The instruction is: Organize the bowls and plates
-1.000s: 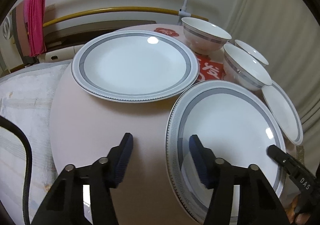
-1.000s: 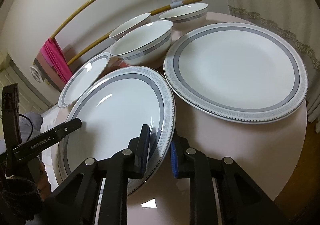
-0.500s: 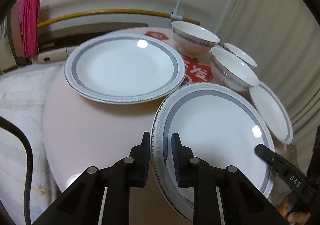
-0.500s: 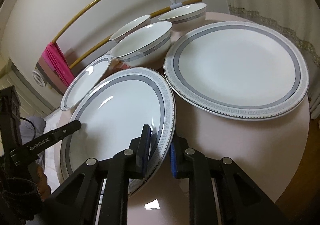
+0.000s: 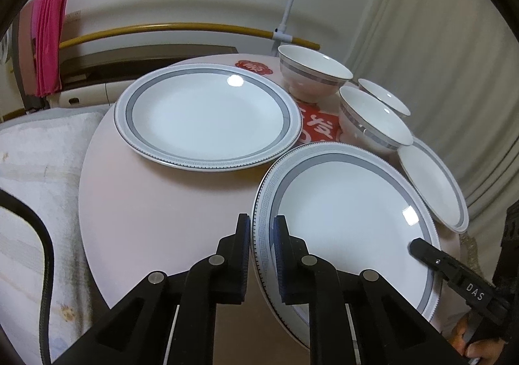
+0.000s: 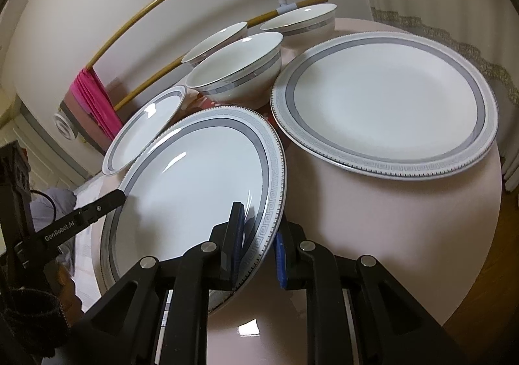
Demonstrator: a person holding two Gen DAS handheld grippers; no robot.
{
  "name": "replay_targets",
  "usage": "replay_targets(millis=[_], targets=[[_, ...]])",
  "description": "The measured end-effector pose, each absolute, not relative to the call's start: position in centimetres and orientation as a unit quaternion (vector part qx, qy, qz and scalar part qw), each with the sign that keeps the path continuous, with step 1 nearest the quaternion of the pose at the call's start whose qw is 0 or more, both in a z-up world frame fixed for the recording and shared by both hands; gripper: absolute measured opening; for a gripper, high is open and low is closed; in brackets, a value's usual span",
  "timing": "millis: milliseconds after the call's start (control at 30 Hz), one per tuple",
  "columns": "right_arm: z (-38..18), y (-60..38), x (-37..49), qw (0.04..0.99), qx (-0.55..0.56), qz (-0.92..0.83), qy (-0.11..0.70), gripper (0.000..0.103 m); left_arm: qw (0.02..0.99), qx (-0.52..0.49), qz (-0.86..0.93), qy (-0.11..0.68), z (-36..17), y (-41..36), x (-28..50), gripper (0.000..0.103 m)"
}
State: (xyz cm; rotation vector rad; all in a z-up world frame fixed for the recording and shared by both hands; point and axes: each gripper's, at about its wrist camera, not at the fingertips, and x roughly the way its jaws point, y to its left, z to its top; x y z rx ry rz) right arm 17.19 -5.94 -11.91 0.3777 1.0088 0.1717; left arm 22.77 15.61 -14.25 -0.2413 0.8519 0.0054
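Grey-banded plate (image 5: 343, 219), rim pinched by left claw (image 5: 262, 254) and right claw (image 6: 258, 245)

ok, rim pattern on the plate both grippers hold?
White held plate: grey band, then a grey Greek-key border with a fine dotted edge. Clearest in the right wrist view.

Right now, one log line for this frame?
left claw: shut on near plate rim | right claw: same plate, opposite rim | far plate: on table

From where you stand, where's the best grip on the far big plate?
Take the far plate by its raised patterned rim on the near edge, coming low from the front. It lies flat on the table, so only the thin lip offers purchase.
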Motion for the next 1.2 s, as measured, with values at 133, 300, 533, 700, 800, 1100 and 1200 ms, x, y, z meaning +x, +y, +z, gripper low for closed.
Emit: replay_targets(millis=[133,300,533,700,800,1100,1200], targets=[[-11.8,-5.9,16.9,0.856,0.177,0.078,0.48,0.019,0.902,-0.13,-0.004,0.412,-14.5,15.9,22.7,0.012],[-11.3,-5.7,16.4,0.861,0.166,0.073,0.475,0.02,0.897,-0.142,-0.01,0.419,-15.1,16.0,23.0,0.015],[-11.3,-5.6,16.2,0.865,0.158,0.074,0.47,0.018,0.889,-0.161,-0.026,0.429,-16.0,16.1,23.7,0.017],[-11.2,-5.6,16.0,0.866,0.156,0.071,0.47,0.018,0.889,-0.172,-0.033,0.423,-16.2,16.3,23.5,0.015],[-11.0,-5.4,15.8,0.867,0.152,0.071,0.47,0.018,0.892,-0.168,-0.036,0.419,-16.1,16.1,23.1,0.014],[-10.2,-4.6,15.6,0.868,0.153,0.089,0.465,0.018,0.904,-0.157,-0.03,0.397,-14.6,16.5,21.3,0.013],[-9.6,-4.3,15.6,0.869,0.153,0.093,0.461,0.018,0.909,-0.156,-0.026,0.387,-13.8,16.7,20.5,0.013]])
